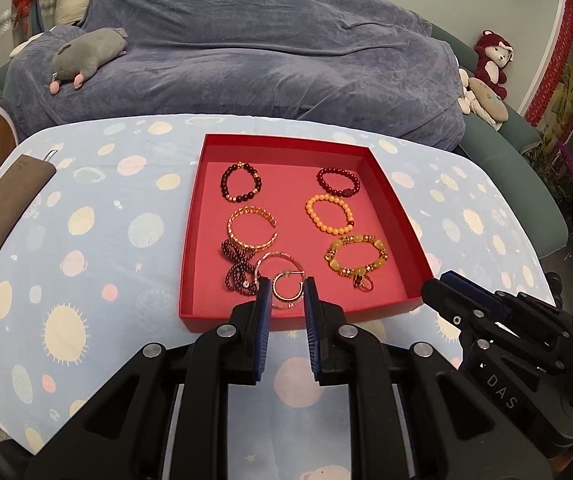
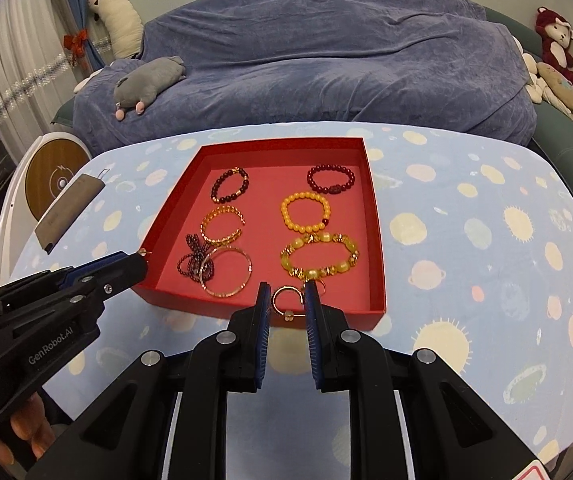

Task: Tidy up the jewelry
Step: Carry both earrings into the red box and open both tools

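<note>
Left tongs (image 1: 286, 286) (GenRobot.AI) pinching hoop earring (image 1: 286, 275), right tongs (image 2: 286, 294) (DAS) pinching second hoop (image 2: 286, 288)

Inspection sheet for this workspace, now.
Surface: table under a planet-print cloth.
Job's things: red tray holds beaded bracelets, among them an orange bracelet, plus a gold cuff and a large hoop.
Clutter: brown pouch near the left edge.
Grippers: left gripper shut on small hoop earring; right gripper shut on second small hoop earring.
Cables: nothing seen.
Surroundings: covered sofa, grey plush, red plush.
</note>
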The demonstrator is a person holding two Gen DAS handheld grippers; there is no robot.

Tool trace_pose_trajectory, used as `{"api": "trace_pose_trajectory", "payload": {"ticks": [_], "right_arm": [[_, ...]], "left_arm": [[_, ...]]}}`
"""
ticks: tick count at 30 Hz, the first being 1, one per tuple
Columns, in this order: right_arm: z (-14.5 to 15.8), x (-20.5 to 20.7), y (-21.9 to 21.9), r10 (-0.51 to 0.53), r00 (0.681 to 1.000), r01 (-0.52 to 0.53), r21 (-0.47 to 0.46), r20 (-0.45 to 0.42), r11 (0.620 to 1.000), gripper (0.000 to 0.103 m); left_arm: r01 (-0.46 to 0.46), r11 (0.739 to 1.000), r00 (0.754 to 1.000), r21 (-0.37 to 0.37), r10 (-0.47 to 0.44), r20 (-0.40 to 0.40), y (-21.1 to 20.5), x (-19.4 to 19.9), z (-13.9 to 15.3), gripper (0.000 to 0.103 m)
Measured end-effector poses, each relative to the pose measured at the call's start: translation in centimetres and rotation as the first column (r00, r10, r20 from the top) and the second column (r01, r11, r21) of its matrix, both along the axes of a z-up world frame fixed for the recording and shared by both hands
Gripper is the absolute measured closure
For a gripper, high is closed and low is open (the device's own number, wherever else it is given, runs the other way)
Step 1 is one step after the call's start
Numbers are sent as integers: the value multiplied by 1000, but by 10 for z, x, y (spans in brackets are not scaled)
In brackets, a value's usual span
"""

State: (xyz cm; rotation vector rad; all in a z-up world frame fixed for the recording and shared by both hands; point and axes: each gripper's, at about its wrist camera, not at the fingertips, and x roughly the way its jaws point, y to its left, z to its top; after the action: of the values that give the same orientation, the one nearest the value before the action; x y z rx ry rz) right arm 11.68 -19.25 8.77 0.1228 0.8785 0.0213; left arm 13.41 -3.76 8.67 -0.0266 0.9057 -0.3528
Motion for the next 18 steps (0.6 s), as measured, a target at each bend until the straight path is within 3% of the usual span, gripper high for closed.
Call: {"api": "trace_pose_trajectory", "payload": {"ticks": [18], "right_arm": [[-25, 87, -9, -4, 1000, 4, -5, -22, 1000, 86]], "left_arm": [[5, 997, 999, 73, -3, -35, -30, 83, -33, 87]]}}
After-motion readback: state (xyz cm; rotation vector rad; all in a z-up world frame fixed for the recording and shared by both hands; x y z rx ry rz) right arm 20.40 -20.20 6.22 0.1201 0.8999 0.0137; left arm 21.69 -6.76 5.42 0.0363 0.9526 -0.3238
